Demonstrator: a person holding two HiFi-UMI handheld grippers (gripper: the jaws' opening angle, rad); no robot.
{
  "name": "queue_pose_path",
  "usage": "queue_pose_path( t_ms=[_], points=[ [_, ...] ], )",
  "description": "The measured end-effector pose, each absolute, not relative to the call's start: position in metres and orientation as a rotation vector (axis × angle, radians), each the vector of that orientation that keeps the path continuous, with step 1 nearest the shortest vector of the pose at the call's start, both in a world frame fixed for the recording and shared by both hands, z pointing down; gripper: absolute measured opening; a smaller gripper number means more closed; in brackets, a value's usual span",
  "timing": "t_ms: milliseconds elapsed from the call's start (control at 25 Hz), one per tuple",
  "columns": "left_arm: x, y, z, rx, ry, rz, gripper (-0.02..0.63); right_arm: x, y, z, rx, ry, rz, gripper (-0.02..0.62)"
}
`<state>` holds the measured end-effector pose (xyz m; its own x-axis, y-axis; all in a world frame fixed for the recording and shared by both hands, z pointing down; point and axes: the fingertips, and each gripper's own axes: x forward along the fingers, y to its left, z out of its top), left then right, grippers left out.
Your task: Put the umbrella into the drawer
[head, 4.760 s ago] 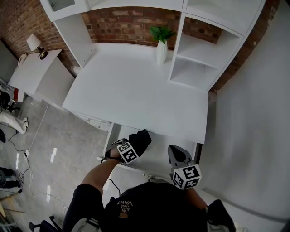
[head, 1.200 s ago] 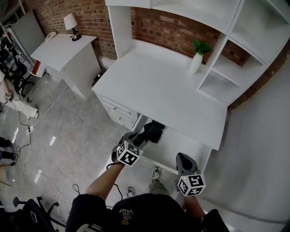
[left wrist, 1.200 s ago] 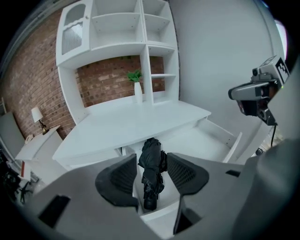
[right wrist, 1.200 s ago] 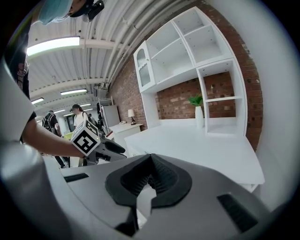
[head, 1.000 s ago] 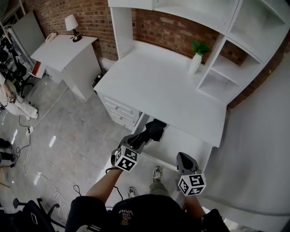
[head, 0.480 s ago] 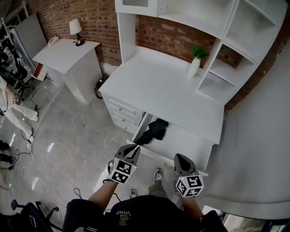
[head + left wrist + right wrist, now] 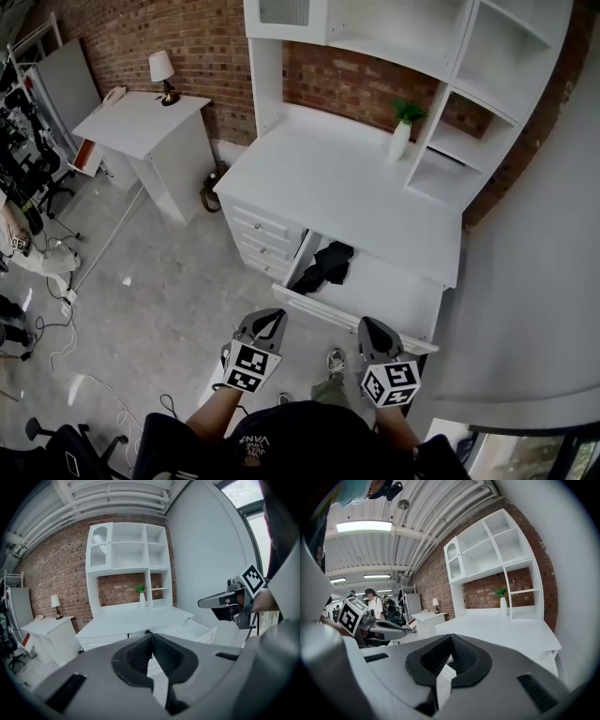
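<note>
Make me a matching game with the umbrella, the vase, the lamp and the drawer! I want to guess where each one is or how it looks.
Things:
1. umbrella
2. vase
3. lamp
4. drawer

Places and states:
A. on the side table
B. pulled open
C. on the desk, next to the shelves
D. black, lying in the drawer

Pairs: 1-D, 2-C, 3-A, 4-B
</note>
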<state>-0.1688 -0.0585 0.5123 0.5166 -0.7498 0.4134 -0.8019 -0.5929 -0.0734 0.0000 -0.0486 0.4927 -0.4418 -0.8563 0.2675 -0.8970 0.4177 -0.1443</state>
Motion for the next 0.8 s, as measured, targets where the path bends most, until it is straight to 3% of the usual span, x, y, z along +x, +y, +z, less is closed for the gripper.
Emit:
queue_pose_path(
  t_ms=[800],
  points=[
    [-0.235,0.035,0.502,2.550,-1.456,0.437,0.006,-0.054,0.017,0.502,1.484,-2.518,0.386,-0.008]
  ],
)
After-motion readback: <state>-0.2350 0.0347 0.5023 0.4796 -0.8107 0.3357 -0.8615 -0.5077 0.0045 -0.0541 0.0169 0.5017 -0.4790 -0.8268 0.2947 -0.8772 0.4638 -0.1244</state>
